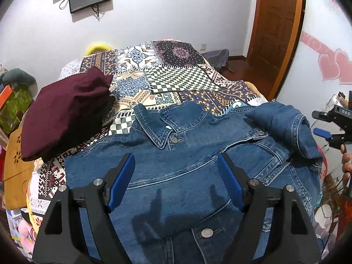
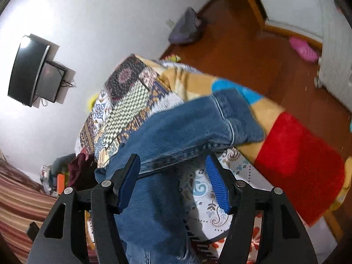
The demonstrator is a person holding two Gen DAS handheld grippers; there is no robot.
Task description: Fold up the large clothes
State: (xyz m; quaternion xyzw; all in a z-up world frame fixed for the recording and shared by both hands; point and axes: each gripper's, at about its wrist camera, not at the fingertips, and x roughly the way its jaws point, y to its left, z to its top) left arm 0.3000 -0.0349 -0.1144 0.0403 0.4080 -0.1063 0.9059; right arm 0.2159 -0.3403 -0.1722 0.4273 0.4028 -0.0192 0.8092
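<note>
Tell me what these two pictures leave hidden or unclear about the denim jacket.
- Left wrist view: the denim jacket's hem is cut off by the bottom edge and the left tool.
- Right wrist view: motion blur smears the sleeve.
- The jacket's back: hidden, lying against the patterned bedspread.

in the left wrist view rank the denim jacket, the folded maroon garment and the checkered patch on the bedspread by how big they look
1. denim jacket, largest, though it lies nearest the camera, which inflates it.
2. folded maroon garment.
3. checkered patch, smallest; it lies farther back, so its rank against the maroon garment is unsure.
</note>
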